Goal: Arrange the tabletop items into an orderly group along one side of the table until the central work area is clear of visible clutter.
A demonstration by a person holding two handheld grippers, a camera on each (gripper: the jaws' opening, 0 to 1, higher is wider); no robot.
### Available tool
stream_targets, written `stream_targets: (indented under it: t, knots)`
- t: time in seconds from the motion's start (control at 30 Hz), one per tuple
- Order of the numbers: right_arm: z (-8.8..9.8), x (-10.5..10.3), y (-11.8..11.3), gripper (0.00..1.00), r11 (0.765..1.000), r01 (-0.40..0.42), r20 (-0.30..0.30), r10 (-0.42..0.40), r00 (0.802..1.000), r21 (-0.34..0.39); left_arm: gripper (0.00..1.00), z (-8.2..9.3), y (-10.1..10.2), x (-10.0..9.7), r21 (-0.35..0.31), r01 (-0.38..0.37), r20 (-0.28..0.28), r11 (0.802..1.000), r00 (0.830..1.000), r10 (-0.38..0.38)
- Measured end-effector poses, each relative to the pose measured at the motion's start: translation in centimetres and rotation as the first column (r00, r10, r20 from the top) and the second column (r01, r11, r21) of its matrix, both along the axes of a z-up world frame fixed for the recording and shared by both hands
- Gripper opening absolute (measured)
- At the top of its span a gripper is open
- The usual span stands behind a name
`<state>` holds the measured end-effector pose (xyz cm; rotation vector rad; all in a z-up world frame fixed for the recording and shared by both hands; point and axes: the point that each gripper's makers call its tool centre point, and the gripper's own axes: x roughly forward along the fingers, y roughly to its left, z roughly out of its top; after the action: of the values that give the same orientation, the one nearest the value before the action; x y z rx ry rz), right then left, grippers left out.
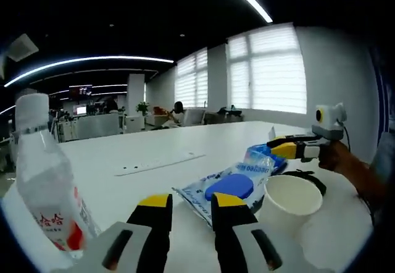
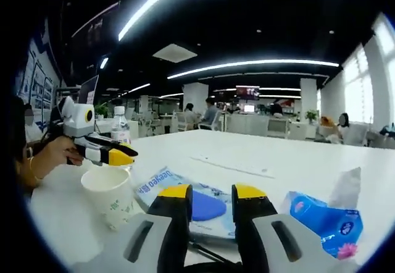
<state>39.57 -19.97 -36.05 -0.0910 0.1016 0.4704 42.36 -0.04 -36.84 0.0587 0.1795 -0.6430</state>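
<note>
A white paper cup (image 1: 290,202) stands upright beside a blue-and-white wipes packet (image 1: 225,186) with a blue lid. My left gripper (image 1: 192,206) is open just short of the packet, with nothing between its jaws. A clear water bottle (image 1: 40,174) with a red label stands close on its left. My right gripper (image 1: 289,147) hovers beyond the cup, held by a hand. In the right gripper view, my right gripper (image 2: 212,197) is open over the near edge of the wipes packet (image 2: 203,208). The cup (image 2: 114,194) is on its left and a blue tissue pack (image 2: 324,220) on its right. The left gripper (image 2: 111,154) hangs above the cup.
The white table (image 1: 185,143) stretches far back, with a flat strip (image 1: 157,162) lying on it. A black cable (image 2: 207,252) lies under my right gripper. A person's hand (image 2: 52,152) is at the left edge. Desks, people and bright windows fill the office behind.
</note>
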Motion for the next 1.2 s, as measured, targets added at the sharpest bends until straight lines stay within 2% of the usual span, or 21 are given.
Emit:
stream_targets:
  t: [0.07, 0.1, 0.23, 0.3, 0.37, 0.47, 0.53, 0.57, 0.67, 0.87, 1.03, 1.1, 1.2]
  knots:
    - [0.7, -0.4, 0.7, 0.26, 0.998, -0.035, 0.007, 0.035, 0.999, 0.059, 0.27, 0.0, -0.3, -1.0, 0.008, 0.055, 0.006, 0.998, 0.998, -0.055]
    - [1.2, -0.6, 1.1, 0.26, 0.995, -0.056, 0.019, 0.055, 0.998, 0.081, 0.28, -0.2, -0.4, -1.5, -0.005, 0.076, -0.012, 0.997, 0.997, -0.076]
    - [2.0, -1.1, 2.1, 0.30, 0.987, -0.117, 0.045, 0.112, 0.993, 0.112, 0.34, -0.4, 0.1, -2.5, 0.023, 0.103, 0.000, 0.994, 0.995, -0.103]
    - [2.6, -1.7, 3.5, 0.31, 0.966, -0.191, 0.053, 0.185, 0.981, 0.172, 0.34, 0.2, 0.3, -3.0, -0.006, 0.140, 0.027, 0.990, 0.990, -0.140]
    - [2.9, -2.2, 4.5, 0.33, 0.948, -0.245, 0.061, 0.237, 0.969, 0.203, 0.34, 0.6, 0.3, -3.6, -0.053, 0.187, 0.020, 0.981, 0.982, -0.186]
    - [3.7, -3.1, 5.9, 0.35, 0.933, -0.323, 0.113, 0.308, 0.945, 0.161, 0.35, 1.6, 0.5, -4.7, -0.066, 0.253, 0.052, 0.965, 0.967, -0.250]
    - [4.0, -3.8, 6.8, 0.39, 0.918, -0.366, 0.126, 0.350, 0.928, 0.152, 0.36, 2.0, 0.4, -5.4, -0.074, 0.291, 0.064, 0.954, 0.956, -0.286]
    - [4.2, -4.3, 7.6, 0.41, 0.900, -0.408, 0.138, 0.390, 0.911, 0.151, 0.36, 2.1, 0.3, -5.9, -0.076, 0.312, 0.073, 0.947, 0.949, -0.307]
    - [4.4, -5.4, 9.0, 0.46, 0.863, -0.478, 0.139, 0.459, 0.877, 0.164, 0.37, 2.2, 0.0, -6.7, -0.068, 0.346, 0.090, 0.936, 0.936, -0.340]
    - [2.9, -5.7, 10.5, 0.55, 0.861, -0.499, 0.091, 0.492, 0.866, 0.100, 0.37, 1.9, -0.9, -7.6, -0.057, 0.383, 0.104, 0.922, 0.921, -0.376]
    - [1.8, -6.1, 11.6, 0.65, 0.848, -0.524, 0.049, 0.521, 0.852, 0.083, 0.37, 1.0, -1.1, -7.7, -0.056, 0.365, 0.076, 0.929, 0.930, -0.360]
    - [1.0, -6.4, 12.5, 0.64, 0.841, -0.538, 0.023, 0.538, 0.843, 0.052, 0.37, 0.8, -1.1, -8.0, -0.053, 0.366, 0.072, 0.929, 0.929, -0.362]
    - [0.4, -6.4, 12.9, 0.64, 0.843, -0.537, 0.015, 0.537, 0.843, 0.021, 0.37, 0.8, -1.2, -8.1, -0.058, 0.364, 0.074, 0.930, 0.930, -0.360]
